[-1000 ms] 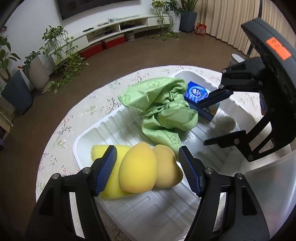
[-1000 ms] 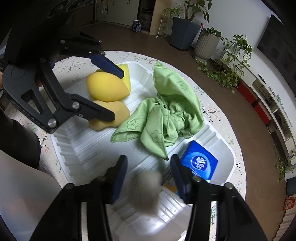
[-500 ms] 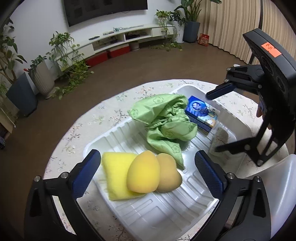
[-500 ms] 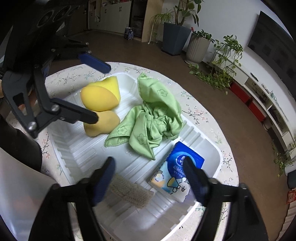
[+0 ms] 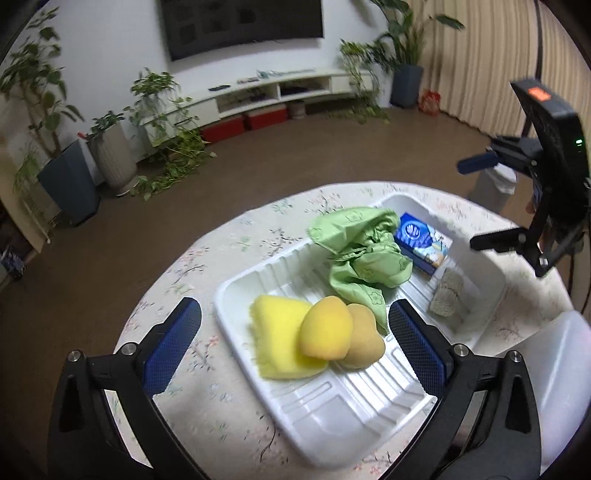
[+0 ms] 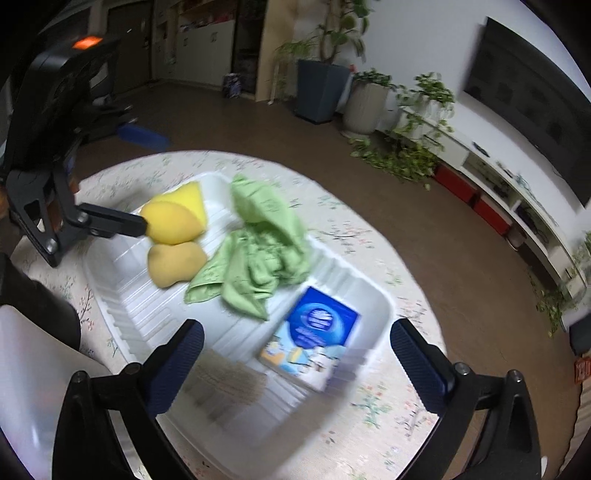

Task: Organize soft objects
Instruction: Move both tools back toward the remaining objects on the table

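Two grippers hang above a round worktop (image 5: 207, 402) covered in a pale cloth printed with small flowers. On it sits a white ribbed plastic tray (image 5: 332, 417) holding all the soft things. At one end lie a yellow sponge (image 5: 273, 332) and two egg-shaped sponges pressed side by side — a brighter yellow one (image 5: 325, 332) and a duller tan one (image 5: 364, 343), the yellow one overlapping the flat sponge. A crumpled green cloth (image 5: 364, 253) fills the middle of the tray, one corner touching the tan sponge. Beyond it, at the far end in the left wrist view, lies a blue tissue pack (image 5: 421, 243), and just beside that a beige knitted pad (image 5: 447, 291), which the right wrist view shows only as a blur.

The left gripper (image 5: 295, 345) has its jaws spread wide with nothing pinched; the sponges show between them but lie free in the tray. The right gripper (image 6: 295, 360) likewise stands wide apart, its jaws having just been opening, with the tissue pack and pad lying loose below.

Around the worktop is a brown floor (image 5: 258, 162). A long white low cabinet (image 5: 258, 92) runs along a white wall under a dark wall-mounted screen (image 5: 243, 26), with potted plants (image 5: 110, 155) at both ends and ribbed curtains (image 5: 480, 55) to one side.
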